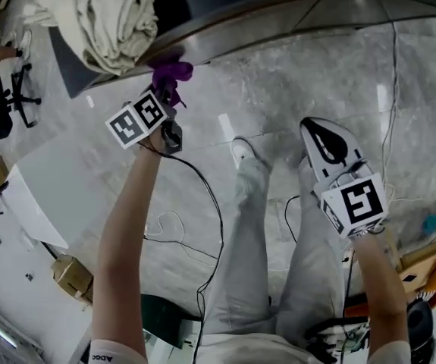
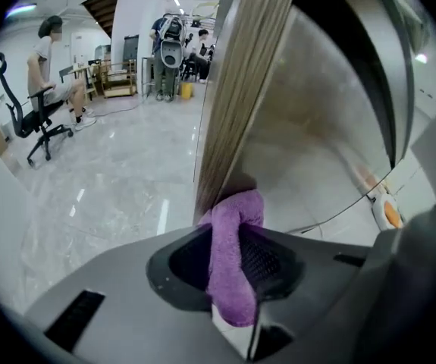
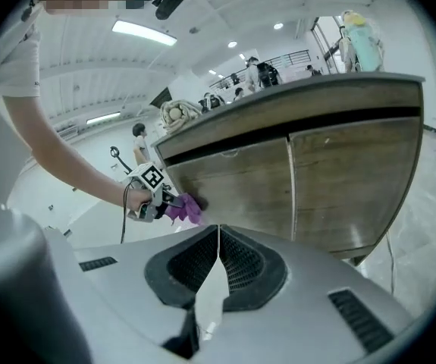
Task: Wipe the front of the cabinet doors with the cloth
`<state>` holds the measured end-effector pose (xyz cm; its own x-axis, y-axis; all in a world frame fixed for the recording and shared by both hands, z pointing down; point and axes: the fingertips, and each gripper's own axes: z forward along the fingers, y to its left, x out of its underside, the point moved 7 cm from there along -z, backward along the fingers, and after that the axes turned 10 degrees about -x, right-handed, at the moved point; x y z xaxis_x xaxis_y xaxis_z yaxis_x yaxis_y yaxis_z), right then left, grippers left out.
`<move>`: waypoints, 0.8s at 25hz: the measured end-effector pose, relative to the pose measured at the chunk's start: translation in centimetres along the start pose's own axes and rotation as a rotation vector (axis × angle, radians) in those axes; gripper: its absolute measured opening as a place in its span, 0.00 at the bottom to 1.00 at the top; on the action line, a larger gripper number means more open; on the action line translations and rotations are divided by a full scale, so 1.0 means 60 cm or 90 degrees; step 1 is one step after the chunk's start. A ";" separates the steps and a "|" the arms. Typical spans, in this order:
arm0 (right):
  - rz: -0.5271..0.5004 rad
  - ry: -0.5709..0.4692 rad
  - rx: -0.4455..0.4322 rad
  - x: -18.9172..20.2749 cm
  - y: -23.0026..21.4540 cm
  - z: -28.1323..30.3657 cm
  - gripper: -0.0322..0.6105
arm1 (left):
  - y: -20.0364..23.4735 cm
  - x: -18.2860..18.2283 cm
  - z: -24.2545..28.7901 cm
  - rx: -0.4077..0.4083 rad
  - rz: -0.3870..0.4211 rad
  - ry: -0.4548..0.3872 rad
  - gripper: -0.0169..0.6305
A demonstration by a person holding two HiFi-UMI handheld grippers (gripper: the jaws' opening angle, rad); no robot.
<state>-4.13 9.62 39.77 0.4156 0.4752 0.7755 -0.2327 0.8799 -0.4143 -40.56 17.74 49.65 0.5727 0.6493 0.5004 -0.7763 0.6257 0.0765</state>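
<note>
Purple cloth (image 2: pixel 236 212), half hidden in clenched left gripper (image 2: pixel 231 255), against cabinet door (image 2: pixel 242 89) edge; right gripper (image 3: pixel 218 237) closed, empty

No word or number reads clearly. The white sleeve (image 1: pixel 115 353) at the head view's lower left bears a short dark print, too small to make out. The left cube (image 1: pixel 136 120) and right cube (image 1: pixel 358 203) carry only black-and-white square codes.
</note>
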 end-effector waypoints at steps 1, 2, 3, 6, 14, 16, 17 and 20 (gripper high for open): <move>-0.008 0.001 0.004 -0.014 0.002 -0.017 0.09 | -0.001 -0.015 -0.022 -0.001 0.011 0.004 0.16; -0.013 0.001 0.009 -0.027 0.005 -0.034 0.09 | -0.001 -0.029 -0.044 -0.003 0.028 0.008 0.16; -0.015 0.001 0.016 -0.040 0.009 -0.051 0.09 | 0.000 -0.042 -0.066 -0.004 0.045 0.009 0.16; -0.023 -0.007 0.034 -0.080 0.020 -0.097 0.09 | 0.001 -0.076 -0.134 0.006 0.056 -0.016 0.16; -0.043 -0.090 0.109 -0.221 0.039 -0.259 0.09 | -0.006 -0.154 -0.298 0.043 0.037 -0.134 0.16; -0.044 -0.096 0.105 -0.235 0.062 -0.298 0.09 | -0.019 -0.140 -0.327 0.053 0.036 -0.147 0.16; -0.043 -0.097 0.102 -0.242 0.077 -0.315 0.09 | -0.030 -0.131 -0.345 0.066 0.040 -0.159 0.16; -0.059 -0.109 0.091 -0.288 0.113 -0.355 0.09 | -0.066 -0.131 -0.422 0.115 0.050 -0.225 0.16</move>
<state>5.82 7.57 13.43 0.2890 0.3729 0.8817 -0.3279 0.9039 -0.2748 -35.32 21.13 23.60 0.4083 0.4845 0.7737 -0.8659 0.4738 0.1602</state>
